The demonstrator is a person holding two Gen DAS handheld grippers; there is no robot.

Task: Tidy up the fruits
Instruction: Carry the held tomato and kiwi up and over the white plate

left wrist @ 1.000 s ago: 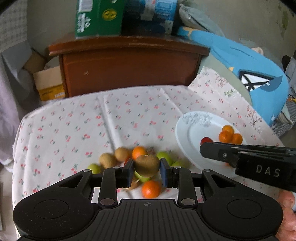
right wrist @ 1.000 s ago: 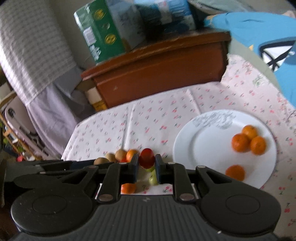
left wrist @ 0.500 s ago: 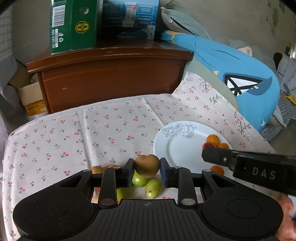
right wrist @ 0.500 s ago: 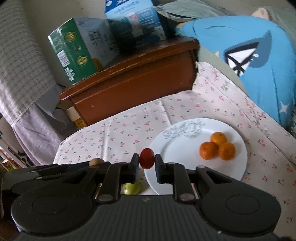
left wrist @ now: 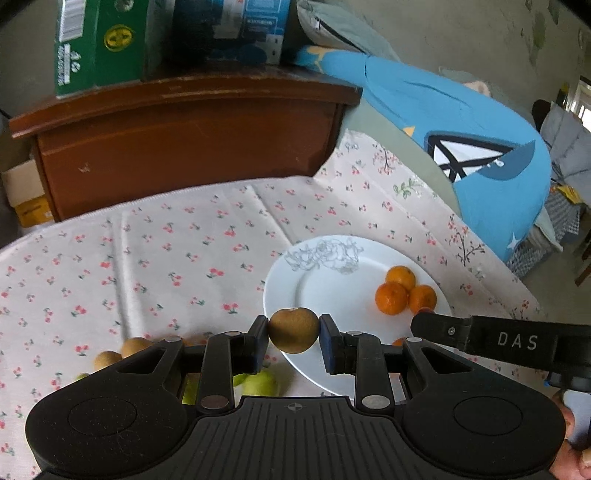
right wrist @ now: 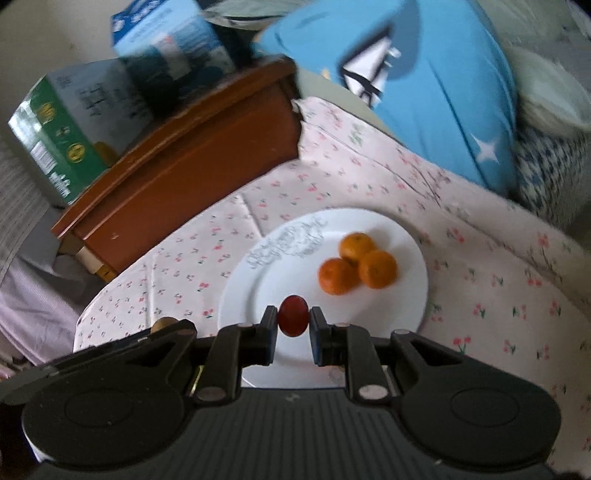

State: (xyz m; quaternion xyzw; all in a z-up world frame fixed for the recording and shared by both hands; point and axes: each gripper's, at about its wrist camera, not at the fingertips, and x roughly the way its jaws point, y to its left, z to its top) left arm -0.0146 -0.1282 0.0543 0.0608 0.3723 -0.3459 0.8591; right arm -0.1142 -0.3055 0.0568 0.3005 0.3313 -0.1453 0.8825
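Observation:
My left gripper is shut on a brown kiwi, held above the near rim of a white plate. My right gripper is shut on a small red fruit, hovering over the same plate. Three oranges lie together on the plate's right side. In the left wrist view the right gripper's black body reaches in from the right, just past the oranges. Loose brown kiwis and green fruits lie on the cloth behind my left fingers.
A cherry-print tablecloth covers the table. Behind it stands a brown wooden cabinet with a green box and a blue box on top. A blue cushion lies at the right.
Both grippers have carried their fruits to the right, from over the loose pile to over the plate. The right gripper has rolled, so its view tilts.

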